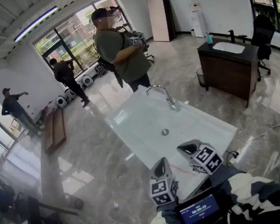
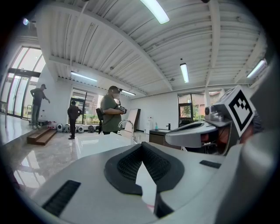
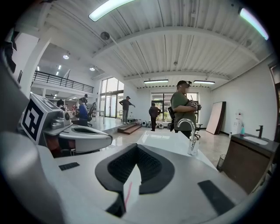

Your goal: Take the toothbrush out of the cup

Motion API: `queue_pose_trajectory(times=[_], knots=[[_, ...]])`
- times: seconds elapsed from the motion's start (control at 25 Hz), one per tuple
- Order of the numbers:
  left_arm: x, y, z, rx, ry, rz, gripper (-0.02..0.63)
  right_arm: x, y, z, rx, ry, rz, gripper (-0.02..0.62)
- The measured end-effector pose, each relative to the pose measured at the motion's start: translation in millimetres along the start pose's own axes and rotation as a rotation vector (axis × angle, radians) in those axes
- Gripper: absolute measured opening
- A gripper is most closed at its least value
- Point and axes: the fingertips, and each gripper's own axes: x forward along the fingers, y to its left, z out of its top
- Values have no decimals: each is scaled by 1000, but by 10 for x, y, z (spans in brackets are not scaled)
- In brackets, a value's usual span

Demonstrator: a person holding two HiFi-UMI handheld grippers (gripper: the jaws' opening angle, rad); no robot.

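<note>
No cup or toothbrush shows in any view. A long white sink counter (image 1: 140, 115) lies ahead of me, with a chrome faucet (image 1: 167, 97) and a round drain (image 1: 165, 131). At its near end, my left gripper (image 1: 160, 162) and right gripper (image 1: 186, 147) hover side by side above it. In the left gripper view the left gripper (image 2: 141, 147) has its black pads meeting at the tip, with nothing between them. The right gripper (image 3: 136, 148) looks the same in its own view, shut and holding nothing. Both point along the counter toward the faucet (image 3: 190, 136).
Behind the counter's far end stands a person (image 1: 121, 50) holding grippers. A dark vanity (image 1: 229, 69) with a basin and a black office chair (image 1: 264, 36) are at the right. Two more people and a wooden bench (image 1: 54, 130) are at the far left. A cable (image 1: 258, 137) runs over the marble floor.
</note>
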Motion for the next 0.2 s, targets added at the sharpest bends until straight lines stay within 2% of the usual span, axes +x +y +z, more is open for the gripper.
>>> queue_pose_trajectory(times=[0.2], knots=[[2, 52, -43, 5, 7, 11, 5, 25, 23, -6, 4, 6, 8, 6]])
